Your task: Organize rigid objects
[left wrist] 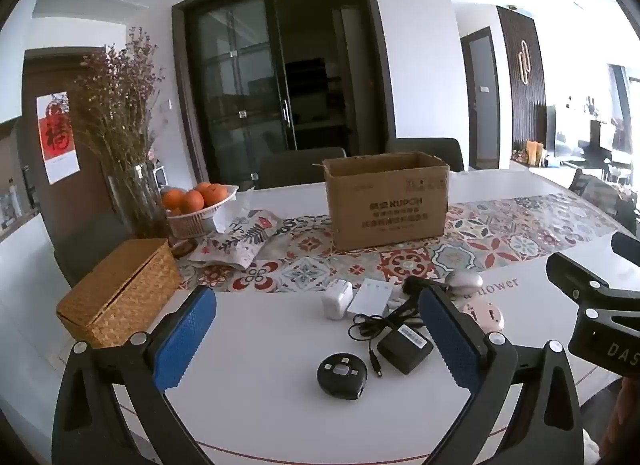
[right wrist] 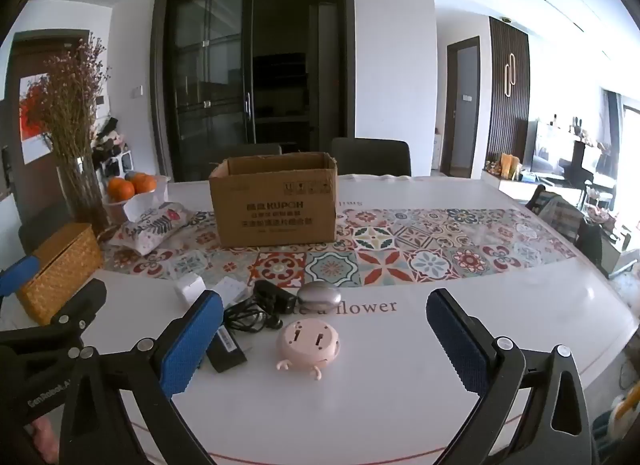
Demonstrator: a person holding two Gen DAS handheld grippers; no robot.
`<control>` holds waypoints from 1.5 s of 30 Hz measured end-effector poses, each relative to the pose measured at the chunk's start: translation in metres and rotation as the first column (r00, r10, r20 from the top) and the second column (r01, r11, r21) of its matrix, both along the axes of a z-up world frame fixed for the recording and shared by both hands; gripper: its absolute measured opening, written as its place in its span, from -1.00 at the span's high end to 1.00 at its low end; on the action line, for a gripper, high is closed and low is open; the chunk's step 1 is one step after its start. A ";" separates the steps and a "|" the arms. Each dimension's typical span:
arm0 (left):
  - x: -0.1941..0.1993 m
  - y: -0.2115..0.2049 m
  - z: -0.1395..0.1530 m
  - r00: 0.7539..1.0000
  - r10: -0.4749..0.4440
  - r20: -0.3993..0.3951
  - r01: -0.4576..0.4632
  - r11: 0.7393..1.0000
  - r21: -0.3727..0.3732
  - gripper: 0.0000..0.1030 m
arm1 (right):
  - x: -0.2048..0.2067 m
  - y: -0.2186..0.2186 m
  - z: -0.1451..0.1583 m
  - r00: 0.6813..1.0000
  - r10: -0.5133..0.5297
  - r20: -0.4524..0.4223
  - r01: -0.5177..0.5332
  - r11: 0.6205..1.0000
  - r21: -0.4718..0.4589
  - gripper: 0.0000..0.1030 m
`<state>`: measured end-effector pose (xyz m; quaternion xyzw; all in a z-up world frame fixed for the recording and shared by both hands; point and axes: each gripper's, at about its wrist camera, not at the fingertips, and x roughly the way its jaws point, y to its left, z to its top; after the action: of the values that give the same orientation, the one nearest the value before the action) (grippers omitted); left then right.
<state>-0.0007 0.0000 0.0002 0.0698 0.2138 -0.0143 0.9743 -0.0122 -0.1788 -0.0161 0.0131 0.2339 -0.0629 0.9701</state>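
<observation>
Both grippers, left (left wrist: pixel 316 339) and right (right wrist: pixel 324 339), hovered with fingers wide and empty. Probably best: right takes the pink gadget (right wrist: pixel 308 341) squarely, then the box (right wrist: pixel 276 201).

Left gripper (left wrist: pixel 320 329) gapes over a round black device (left wrist: pixel 342 376) and black power adapter (left wrist: pixel 405 346); brown cardboard box (left wrist: pixel 387 201) stands far behind.

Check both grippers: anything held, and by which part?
Nothing held. Left gripper and right gripper are both open above the white table, jaws empty.
</observation>
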 end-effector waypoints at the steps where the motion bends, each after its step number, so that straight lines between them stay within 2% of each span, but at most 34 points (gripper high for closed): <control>1: 0.000 0.000 0.000 1.000 0.004 0.006 -0.004 1.000 0.000 -1.00 | 0.000 0.000 0.000 1.000 0.000 0.000 0.000 1.000 0.000 -1.00; 3: -0.002 0.003 0.001 1.000 0.018 0.023 -0.017 1.000 -0.011 -1.00 | 0.000 0.000 0.000 1.000 -0.001 0.005 0.001 1.000 -0.001 -1.00; 13: 0.001 0.003 -0.002 1.000 0.013 -0.004 -0.013 1.000 -0.015 -1.00 | 0.003 0.001 -0.003 1.000 0.003 -0.007 -0.003 1.000 0.003 -1.00; 34: 0.000 0.003 -0.001 1.000 0.013 -0.003 -0.013 1.000 -0.013 -1.00 | 0.003 0.001 0.001 1.000 0.004 -0.016 -0.004 1.000 0.004 -1.00; 45: -0.003 0.003 -0.001 1.000 0.017 0.017 -0.017 1.000 -0.005 -1.00 | 0.003 0.001 0.002 1.000 0.004 -0.013 -0.004 1.000 0.003 -1.00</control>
<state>-0.0036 0.0033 -0.0004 0.0655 0.2059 -0.0059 0.9764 -0.0095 -0.1773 -0.0145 0.0137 0.2401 -0.0608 0.9687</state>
